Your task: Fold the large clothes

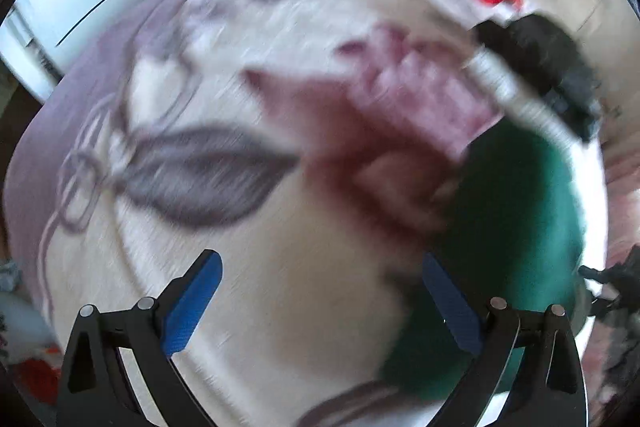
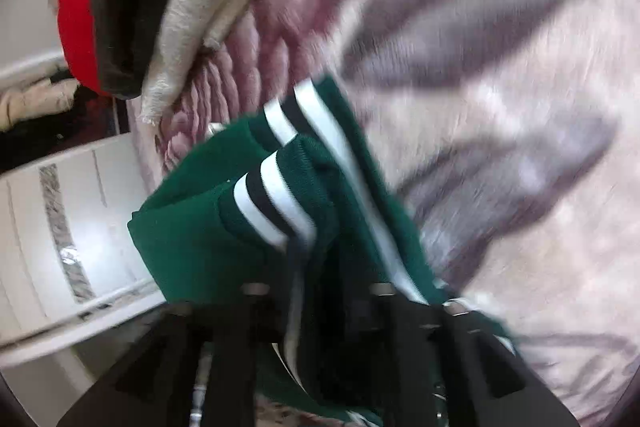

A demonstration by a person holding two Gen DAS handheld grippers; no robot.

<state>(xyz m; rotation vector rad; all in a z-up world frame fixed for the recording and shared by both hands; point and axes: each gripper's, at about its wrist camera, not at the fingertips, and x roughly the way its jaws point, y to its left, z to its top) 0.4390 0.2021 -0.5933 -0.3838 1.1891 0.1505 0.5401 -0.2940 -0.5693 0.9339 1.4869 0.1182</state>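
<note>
Meanwhile left tongs [image 1: 320, 303] gape empty over the bedspread [image 1: 280, 307]; right tongs [image 2: 316, 291] pinch the green garment [image 2: 192, 227].

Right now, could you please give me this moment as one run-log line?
left gripper: open, empty | right gripper: shut on green knit garment with white stripes | surface: floral bedspread

The left gripper [image 1: 320, 291] points steeply down above the bedspread [image 1: 280, 307], its blue-padded fingers [image 1: 192, 303] spread wide with nothing between them. The right gripper [image 2: 316, 311], also angled down over the bedspread, has its dark jaws closed on green fabric [image 2: 200, 227].
</note>
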